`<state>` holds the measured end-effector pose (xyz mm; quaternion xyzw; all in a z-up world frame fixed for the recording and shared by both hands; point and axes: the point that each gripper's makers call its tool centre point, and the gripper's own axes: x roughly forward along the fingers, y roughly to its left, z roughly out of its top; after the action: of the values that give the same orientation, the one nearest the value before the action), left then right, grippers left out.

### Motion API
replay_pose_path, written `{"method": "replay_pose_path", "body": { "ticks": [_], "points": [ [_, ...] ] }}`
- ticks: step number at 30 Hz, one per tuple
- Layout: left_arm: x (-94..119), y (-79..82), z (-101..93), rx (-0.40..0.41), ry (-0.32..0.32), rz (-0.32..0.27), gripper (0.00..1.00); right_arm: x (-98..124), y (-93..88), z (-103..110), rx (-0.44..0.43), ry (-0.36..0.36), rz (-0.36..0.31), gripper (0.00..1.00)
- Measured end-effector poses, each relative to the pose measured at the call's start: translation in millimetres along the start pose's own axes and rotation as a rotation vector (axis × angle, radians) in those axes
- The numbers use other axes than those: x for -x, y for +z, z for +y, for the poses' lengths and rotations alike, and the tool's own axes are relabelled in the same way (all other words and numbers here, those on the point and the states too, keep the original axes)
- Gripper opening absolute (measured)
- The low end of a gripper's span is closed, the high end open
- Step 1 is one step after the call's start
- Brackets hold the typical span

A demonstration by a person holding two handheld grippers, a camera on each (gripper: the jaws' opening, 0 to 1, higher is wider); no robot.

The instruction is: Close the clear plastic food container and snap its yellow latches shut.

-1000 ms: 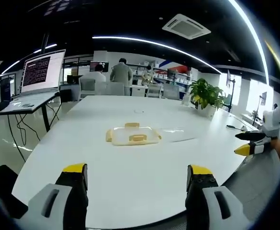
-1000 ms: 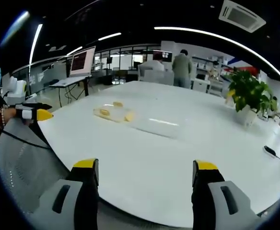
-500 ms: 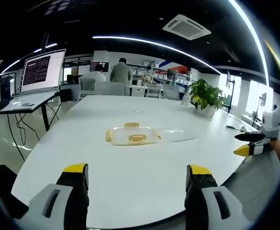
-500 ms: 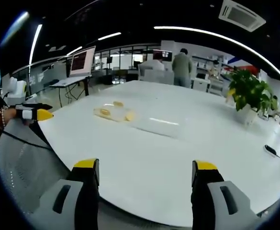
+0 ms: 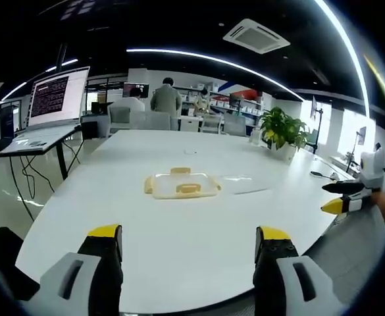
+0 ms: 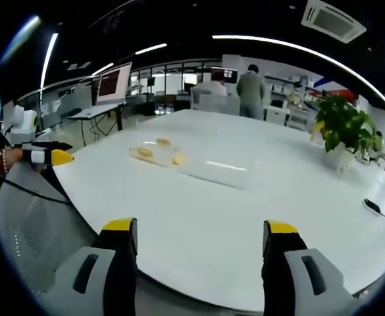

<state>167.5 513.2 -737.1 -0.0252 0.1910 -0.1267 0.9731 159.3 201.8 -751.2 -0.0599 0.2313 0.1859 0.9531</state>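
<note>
Container (image 5: 181,185) of clear plastic with yellow latches (image 5: 189,189) rests on the white desk (image 5: 179,224), well ahead of the left gripper (image 5: 187,245), whose jaws stand spread and empty. Right gripper (image 6: 198,238), jaws likewise spread, faces the same container from farther off, ahead and left; a transparent lid (image 6: 220,170) lies beside it.

No lettering can be read anywhere. The laptop screen (image 5: 58,99), on a stand off the table's (image 5: 179,224) left edge in the left gripper view, carries rows of light text on a dark ground, too small to make out. The same screen (image 6: 113,83) is only a blur in the right gripper view.
</note>
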Motion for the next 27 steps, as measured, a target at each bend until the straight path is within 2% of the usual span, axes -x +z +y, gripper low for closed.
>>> {"method": "replay_pose_path", "body": {
  "ticks": [19,23,27],
  "points": [
    [0.8,-3.3,-1.1,-0.008,-0.002,0.014,0.8,1.8,-1.6,1.4,0.0,0.007,0.001,0.75],
    [2.2,2.9,0.5,0.021,0.002,-0.025,0.8,2.1,-0.7,1.7,0.001,0.008,-0.002,0.75],
    [2.4,5.3,-4.0,0.031,-0.02,-0.036,0.83,2.1,2.4,3.1,0.003,0.017,-0.018,0.77]
  ]
}}
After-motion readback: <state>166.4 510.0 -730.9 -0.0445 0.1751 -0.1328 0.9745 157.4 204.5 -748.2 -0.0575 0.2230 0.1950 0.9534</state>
